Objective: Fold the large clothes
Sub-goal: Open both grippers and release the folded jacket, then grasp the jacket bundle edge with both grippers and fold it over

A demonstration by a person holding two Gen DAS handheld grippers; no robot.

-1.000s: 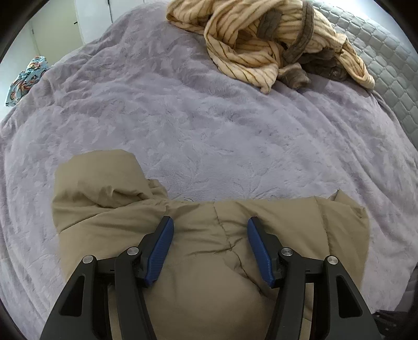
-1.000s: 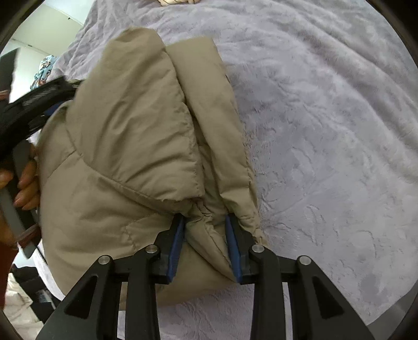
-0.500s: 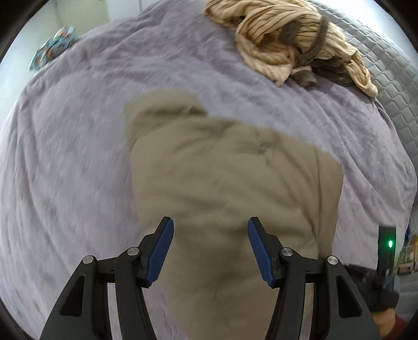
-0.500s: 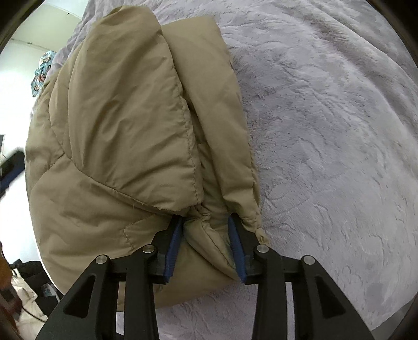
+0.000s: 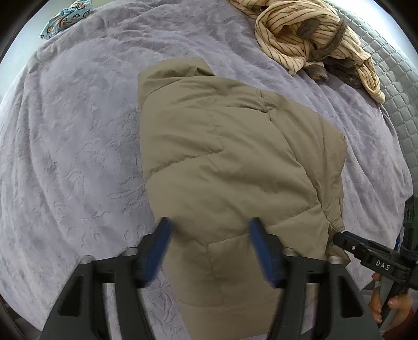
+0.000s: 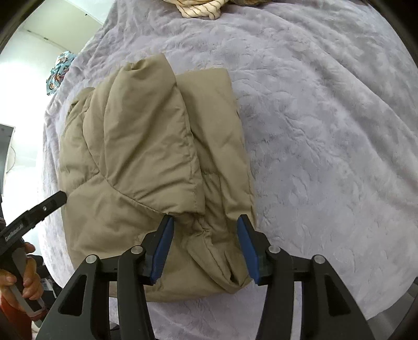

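Observation:
A tan puffer jacket (image 5: 230, 167) lies folded into a thick bundle on the lilac bedspread (image 5: 78, 130). My left gripper (image 5: 210, 251) is open and empty, pulled back above the jacket's near edge. My right gripper (image 6: 206, 245) is open, its blue pads on either side of a bunched fold at the near end of the jacket (image 6: 146, 157). The right gripper also shows at the right edge of the left wrist view (image 5: 365, 253). The left gripper shows at the left of the right wrist view (image 6: 34, 211).
A cream striped garment with dark trim (image 5: 313, 34) lies crumpled at the far side of the bed. A patterned blue cloth (image 5: 65, 18) sits at the far left edge. A grey quilted surface (image 5: 399, 86) borders the bedspread on the right.
My right gripper has opened and let go of the jacket's fold. My left gripper has drawn back and up, so the whole folded jacket now shows in front of it.

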